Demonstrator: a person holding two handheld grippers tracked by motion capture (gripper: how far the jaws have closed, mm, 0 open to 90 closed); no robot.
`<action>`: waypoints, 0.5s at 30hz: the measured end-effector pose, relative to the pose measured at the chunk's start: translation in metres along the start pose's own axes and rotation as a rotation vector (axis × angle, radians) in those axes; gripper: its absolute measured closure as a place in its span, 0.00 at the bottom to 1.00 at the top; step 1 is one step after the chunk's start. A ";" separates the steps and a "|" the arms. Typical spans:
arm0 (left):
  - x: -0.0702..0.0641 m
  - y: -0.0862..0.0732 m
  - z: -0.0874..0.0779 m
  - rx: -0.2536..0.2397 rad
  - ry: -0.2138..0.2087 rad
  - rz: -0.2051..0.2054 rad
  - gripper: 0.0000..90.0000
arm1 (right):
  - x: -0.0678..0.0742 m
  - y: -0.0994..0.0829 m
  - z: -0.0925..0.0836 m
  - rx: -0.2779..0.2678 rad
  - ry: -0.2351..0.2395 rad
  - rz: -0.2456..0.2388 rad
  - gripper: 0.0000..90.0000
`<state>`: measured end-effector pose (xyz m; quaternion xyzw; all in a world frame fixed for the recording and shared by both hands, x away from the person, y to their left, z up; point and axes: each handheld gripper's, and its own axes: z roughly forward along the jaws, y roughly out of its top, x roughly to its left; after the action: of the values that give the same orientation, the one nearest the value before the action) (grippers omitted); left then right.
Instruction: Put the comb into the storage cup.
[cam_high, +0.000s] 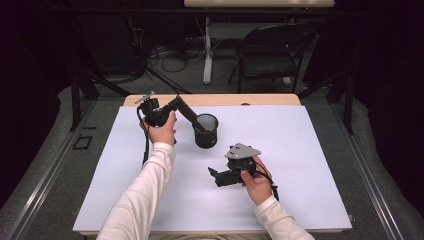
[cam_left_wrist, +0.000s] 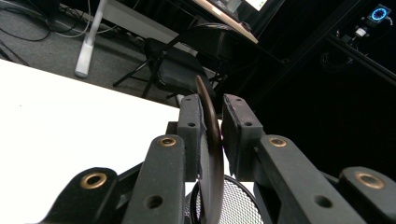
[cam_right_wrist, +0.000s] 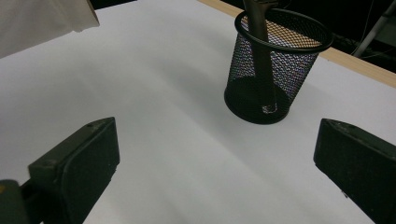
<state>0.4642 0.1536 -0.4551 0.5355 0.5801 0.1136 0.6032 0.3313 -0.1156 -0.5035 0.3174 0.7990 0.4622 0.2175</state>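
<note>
The left gripper has its jaws clamped on the rim of a black mesh cup, reaching in from the cup's left. The right gripper, jaws spread wide and empty, rests on the tabletop nearer the person, pointing toward the cup.

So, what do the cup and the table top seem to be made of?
The cup: black wire mesh, probably painted metal, since the table shows through its holes. The table top: a matte white sheet over light wood, which shows bare at the far edge.

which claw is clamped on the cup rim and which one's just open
The left claw is clamped on the mesh cup's rim. The right claw rests open on the white table, holding nothing.
</note>
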 end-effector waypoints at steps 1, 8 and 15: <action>0.000 0.000 0.000 0.001 -0.001 0.003 0.85 | 0.000 0.000 0.000 0.000 0.000 -0.001 0.00; 0.000 0.002 -0.002 -0.010 -0.005 -0.001 0.79 | 0.000 0.000 0.000 0.002 0.001 0.001 0.00; 0.002 0.002 -0.002 -0.012 -0.007 -0.007 0.70 | 0.000 0.000 0.000 0.002 0.001 0.002 0.00</action>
<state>0.4641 0.1569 -0.4536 0.5302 0.5790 0.1134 0.6089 0.3314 -0.1153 -0.5041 0.3185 0.7991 0.4618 0.2164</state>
